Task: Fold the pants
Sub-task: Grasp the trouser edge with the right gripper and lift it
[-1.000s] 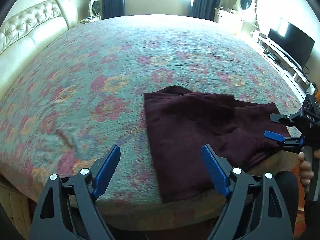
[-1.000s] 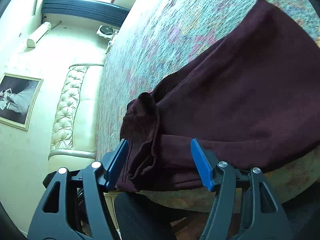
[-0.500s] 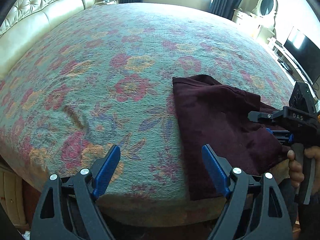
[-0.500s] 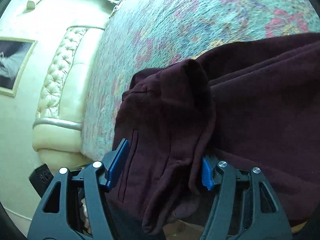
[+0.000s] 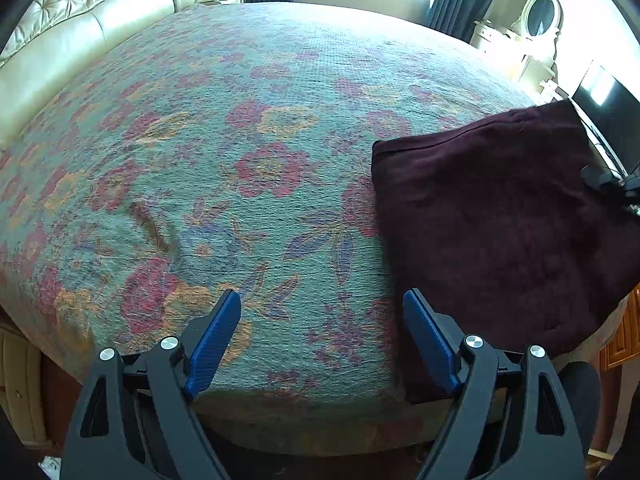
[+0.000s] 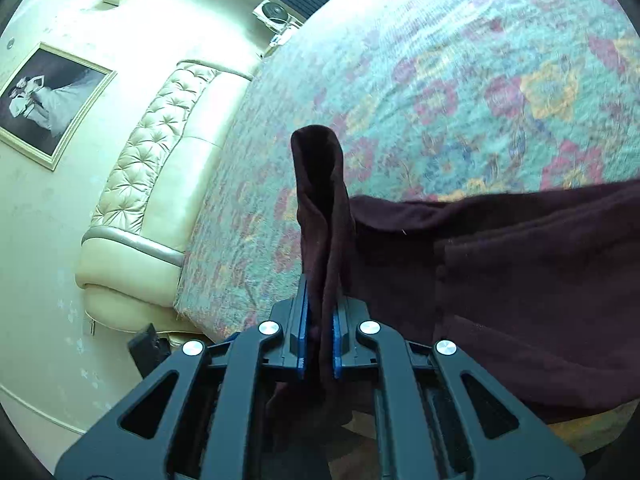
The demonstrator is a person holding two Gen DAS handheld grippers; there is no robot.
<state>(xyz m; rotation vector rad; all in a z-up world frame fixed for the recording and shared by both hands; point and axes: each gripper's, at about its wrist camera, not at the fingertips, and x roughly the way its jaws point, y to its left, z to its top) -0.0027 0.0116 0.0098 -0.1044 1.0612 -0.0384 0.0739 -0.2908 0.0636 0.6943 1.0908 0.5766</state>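
Note:
Dark maroon pants lie on the floral bedspread at the bed's near right edge. My left gripper is open and empty above the bedspread, just left of the pants' near corner. My right gripper is shut on a bunched fold of the pants, which sticks up past the blue pads; the remaining cloth spreads to the right. A bit of the right gripper shows at the far right edge of the left wrist view.
A cream tufted headboard runs along the bed's left side. A dresser with an oval mirror and a TV stand at the right. A framed photo hangs on the wall. The bed's near edge drops off below the left gripper.
My right gripper has closed on the pants' edge and lifted a fold. My left gripper has shifted left, so the pants now sit further right in its view.

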